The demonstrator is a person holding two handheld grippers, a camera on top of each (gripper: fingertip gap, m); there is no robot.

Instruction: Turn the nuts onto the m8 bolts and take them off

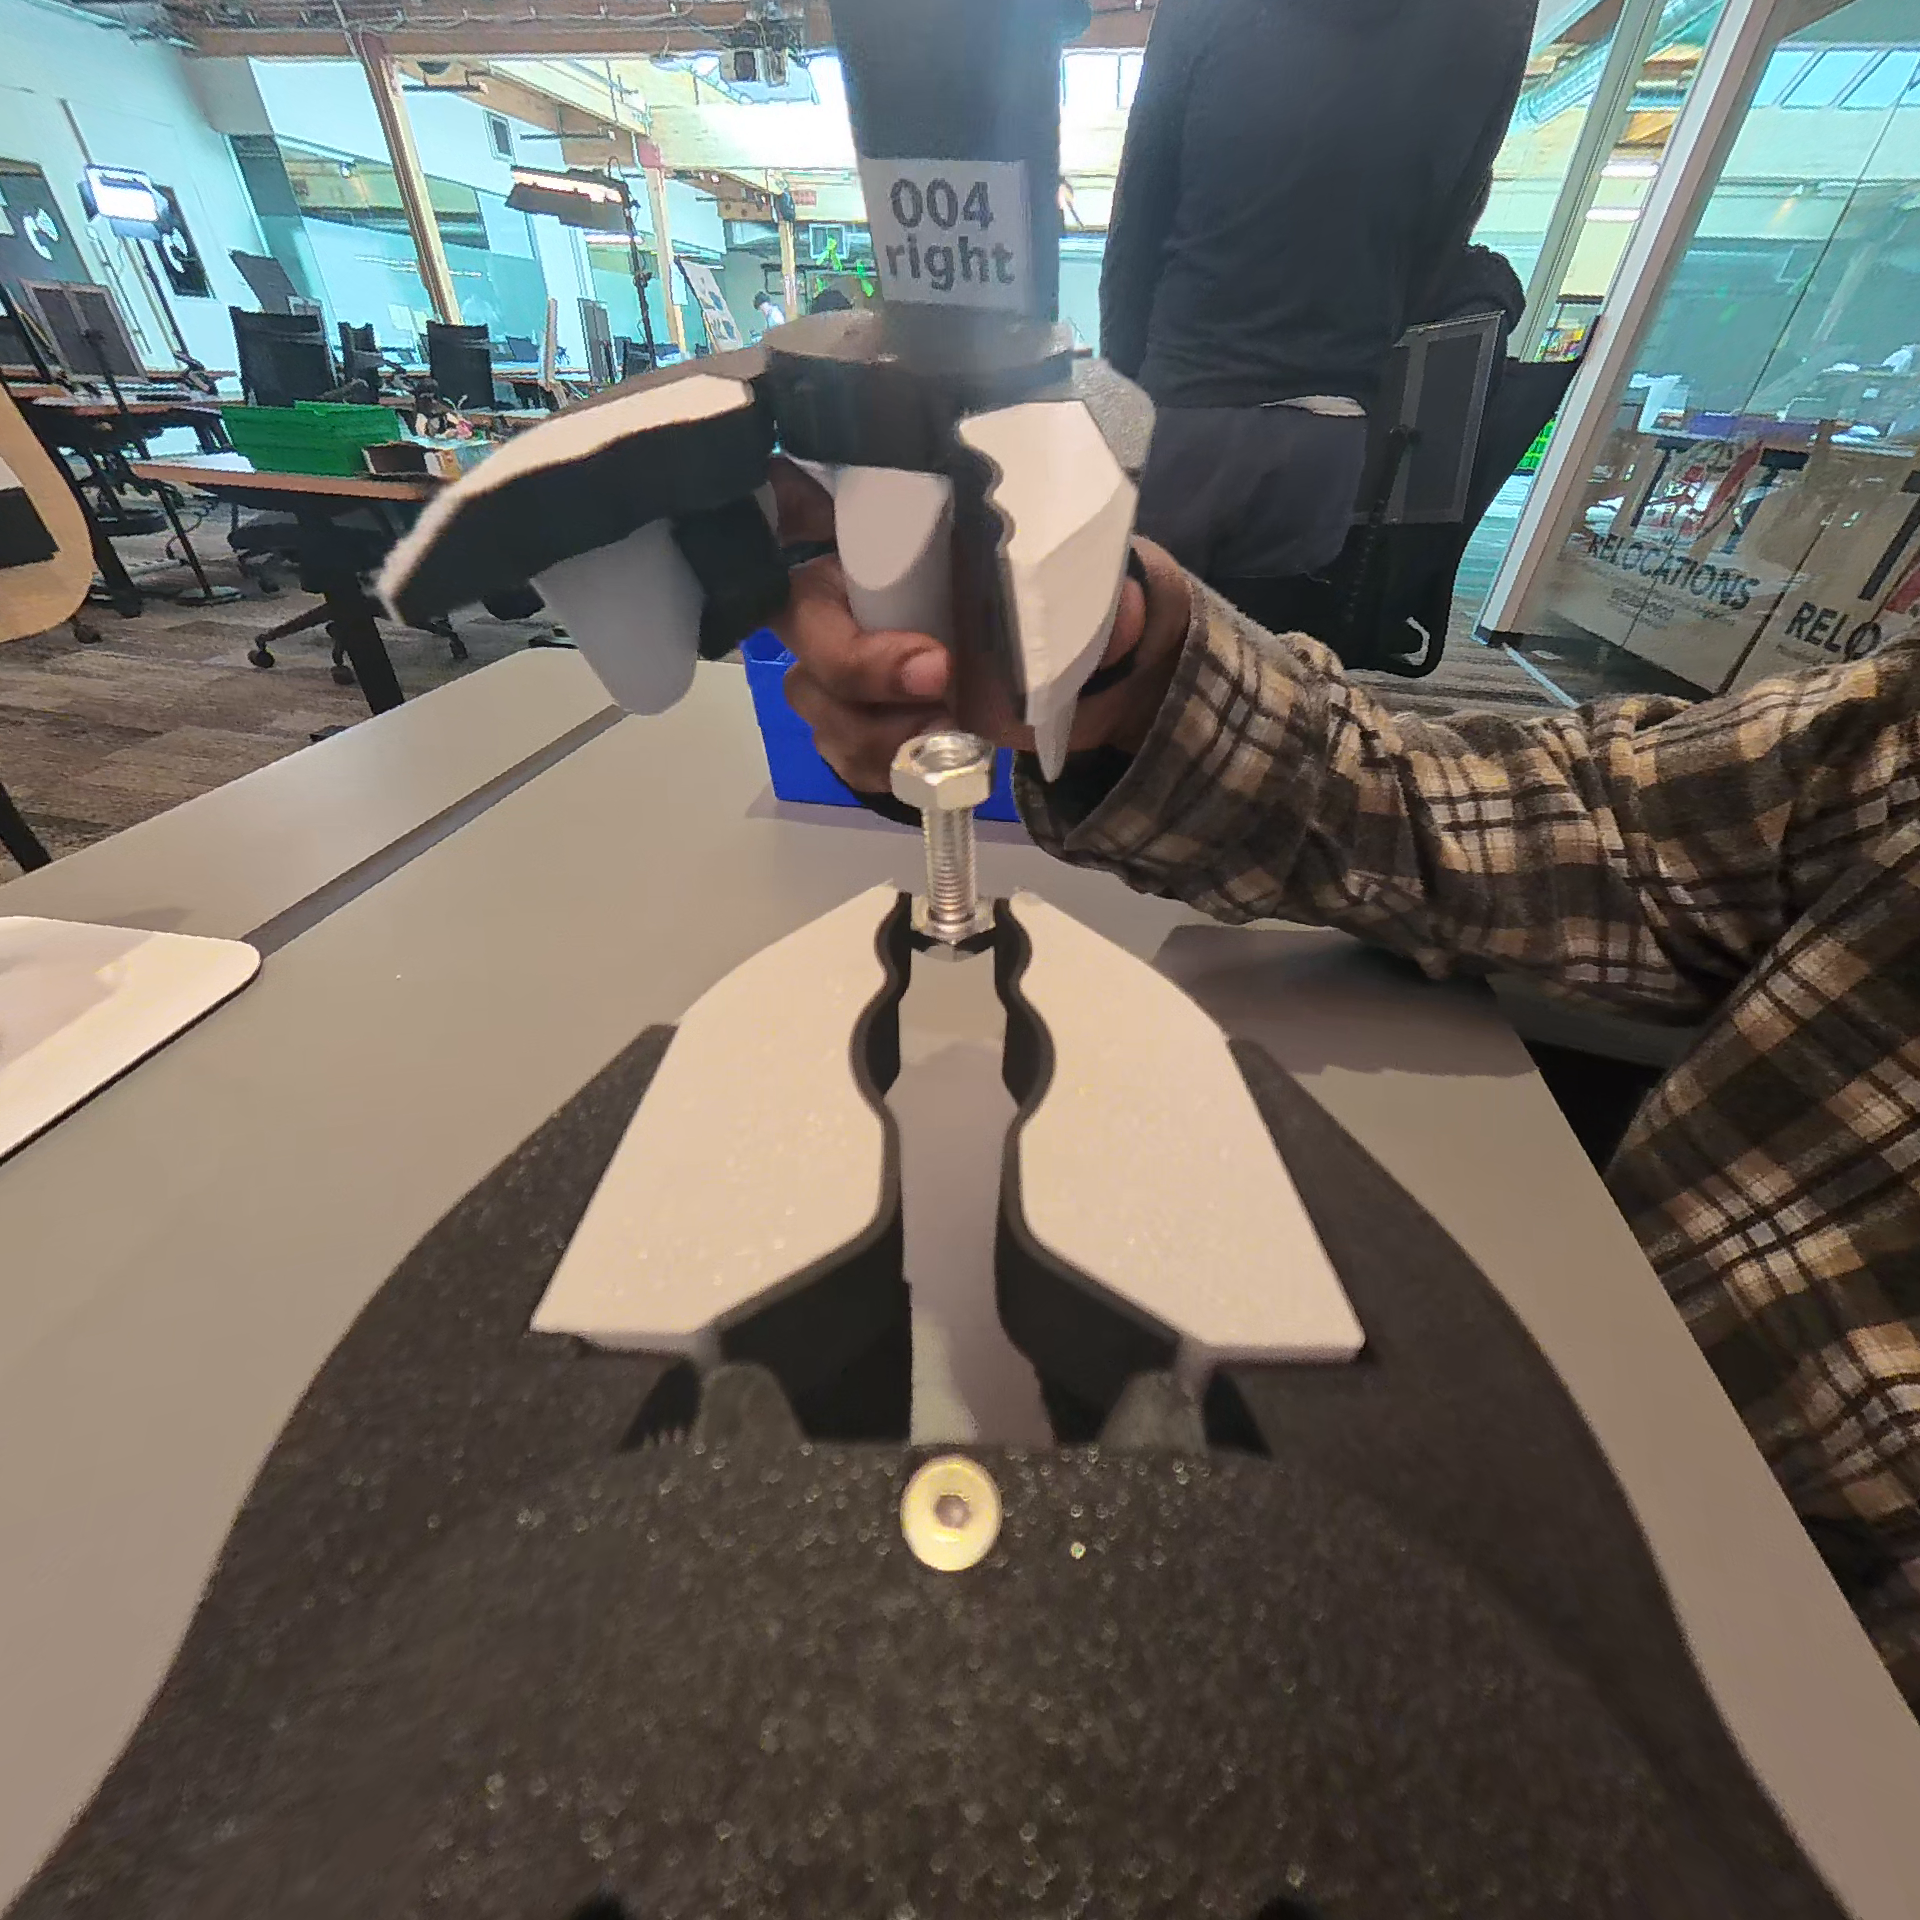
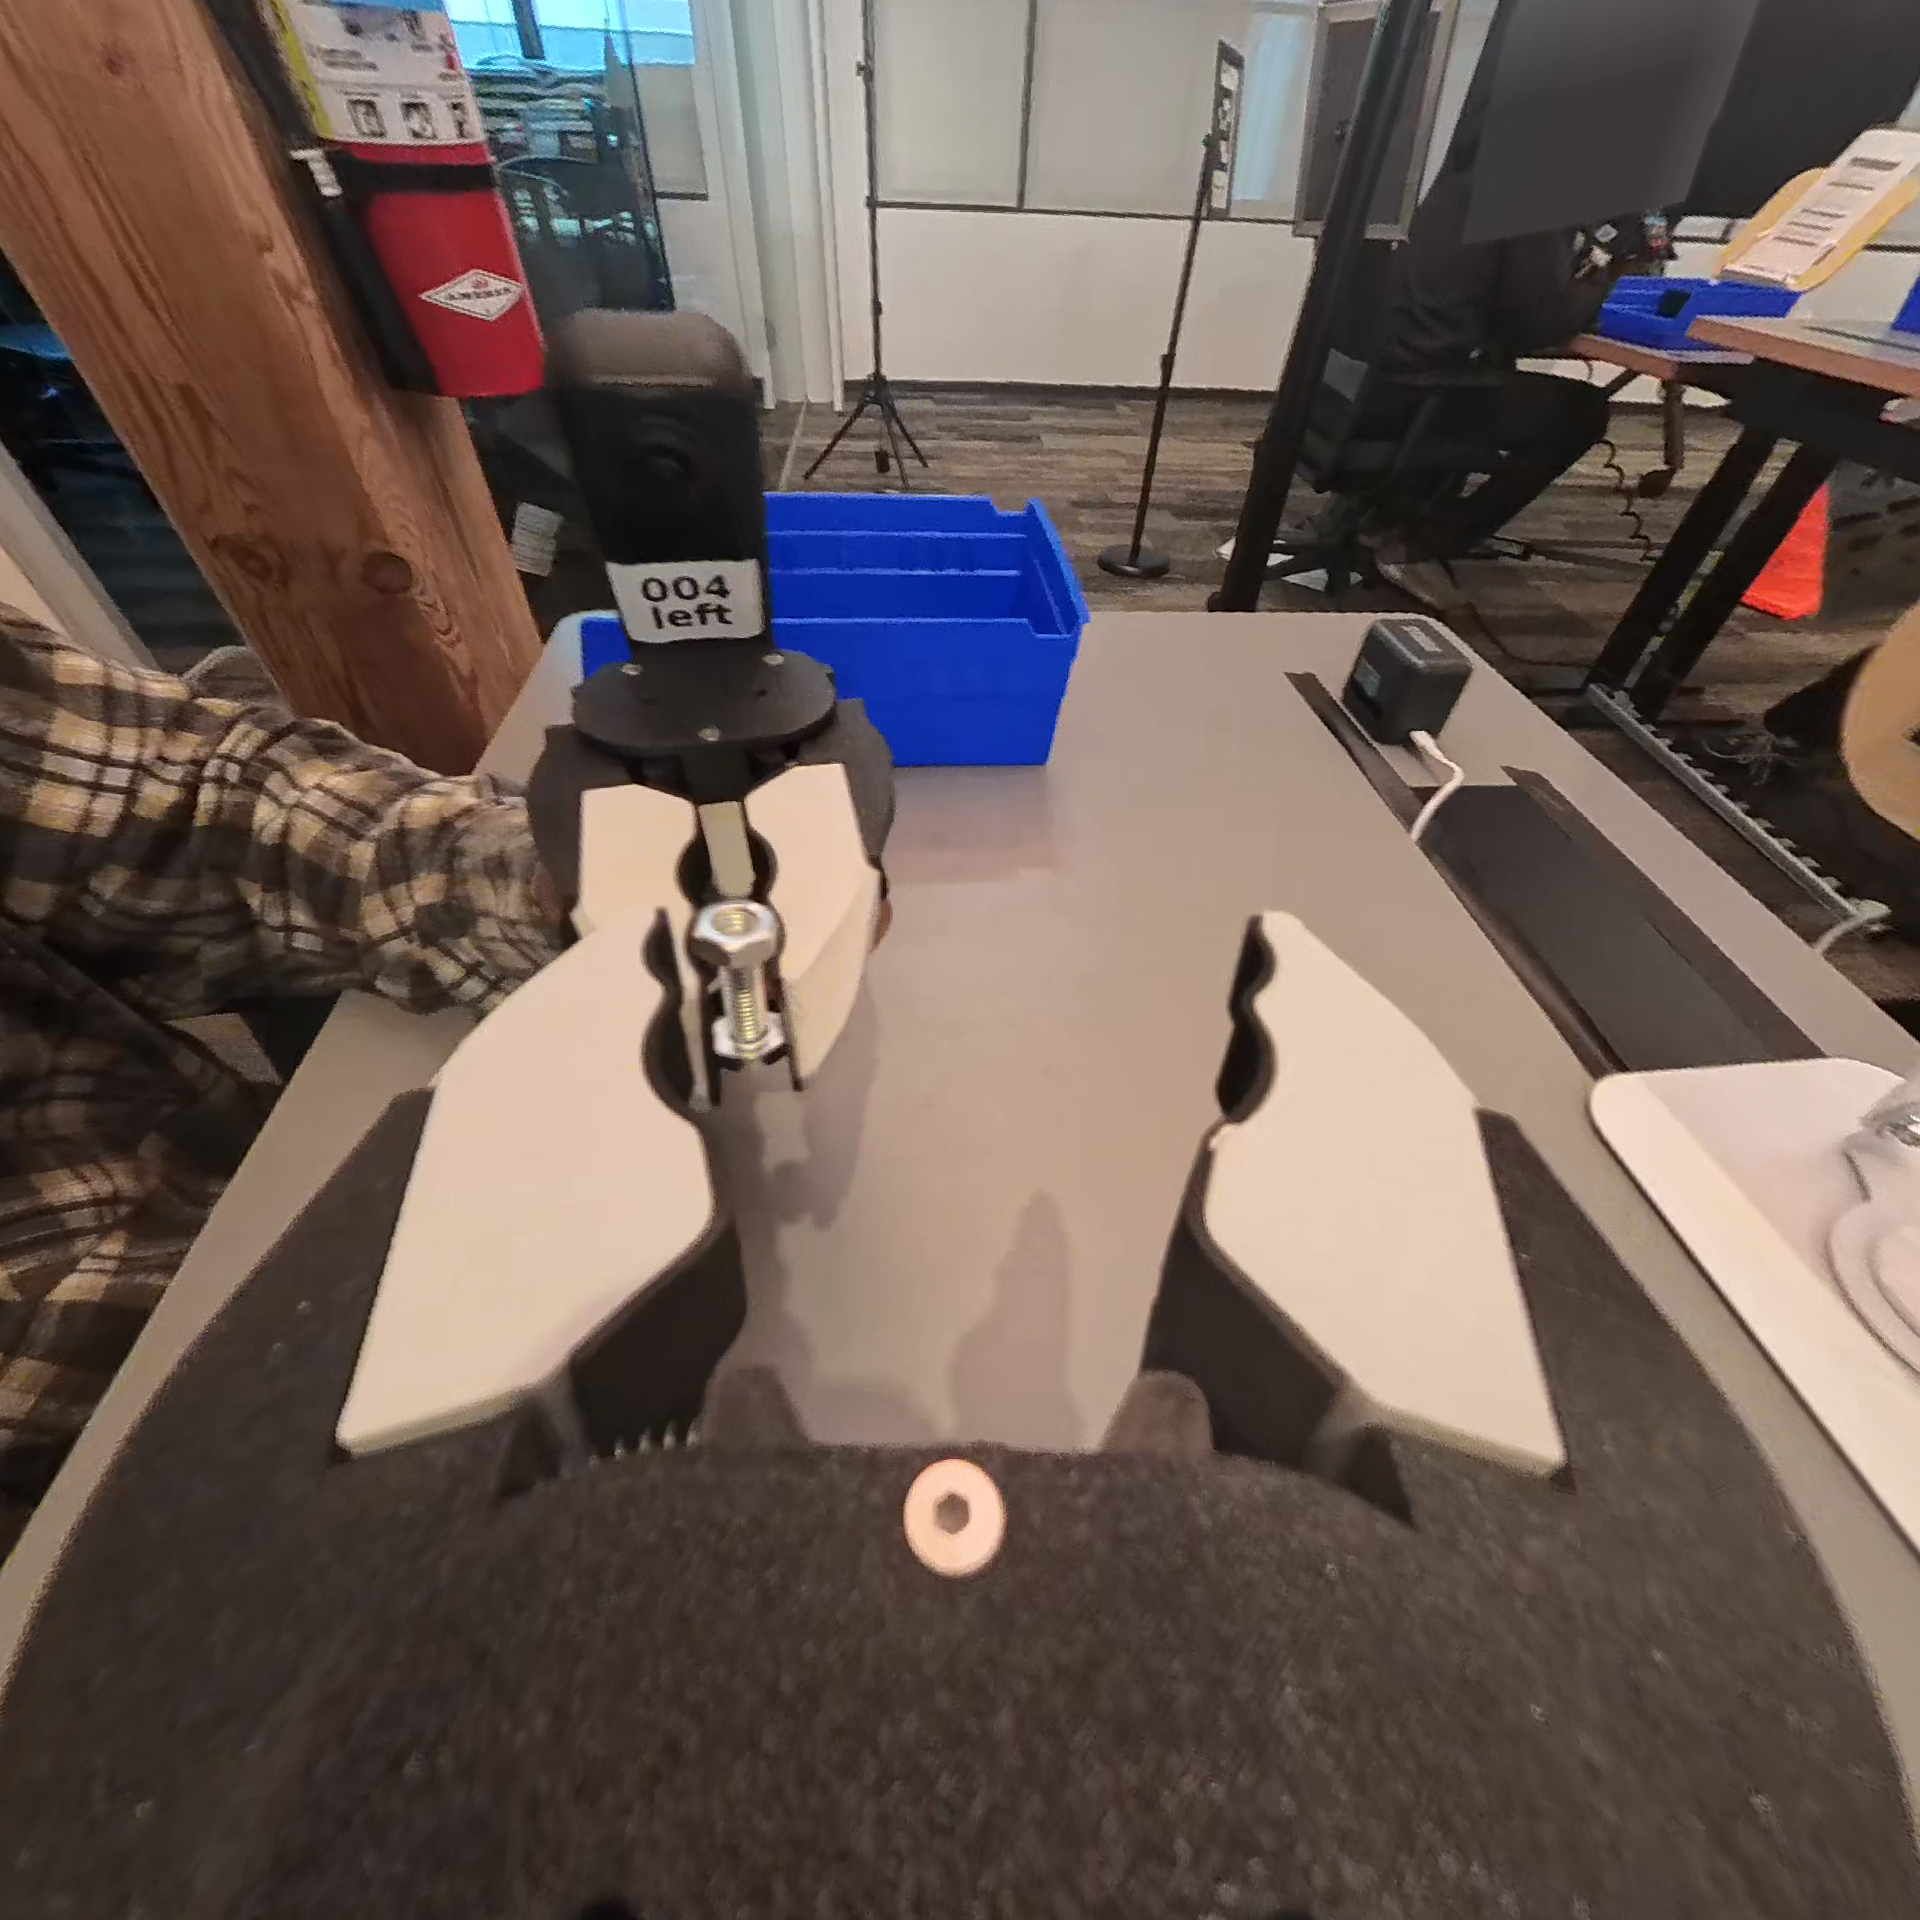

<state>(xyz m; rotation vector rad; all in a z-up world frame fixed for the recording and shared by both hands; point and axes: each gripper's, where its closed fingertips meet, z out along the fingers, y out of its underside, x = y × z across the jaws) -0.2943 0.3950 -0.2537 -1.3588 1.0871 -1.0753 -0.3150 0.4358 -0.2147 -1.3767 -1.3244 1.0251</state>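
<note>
A silver M8 bolt [image 1: 945, 873] stands upright with its head down between the tips of my left gripper [image 1: 951, 920], which is shut on the head just above the grey table [image 1: 416, 1039]. A silver hex nut [image 1: 940, 769] sits at the top end of the threads. My right gripper [image 2: 961, 930] is open wide and empty; one fingertip [image 1: 1049, 758] is right beside the nut. In the right wrist view the bolt [image 2: 740, 1003] and nut [image 2: 732, 940] show in the left gripper [image 2: 750, 1081], next to my right gripper's left finger [image 2: 582, 1122].
A blue bin [image 2: 935, 665] stands at the far edge of the table [image 2: 1039, 883]. A white tray [image 2: 1714, 1195] lies on one side, with a black adapter [image 2: 1403, 681] and cable beyond it. A person [image 1: 1299, 260] stands behind the table. Left tips to right tips: about 6 cm.
</note>
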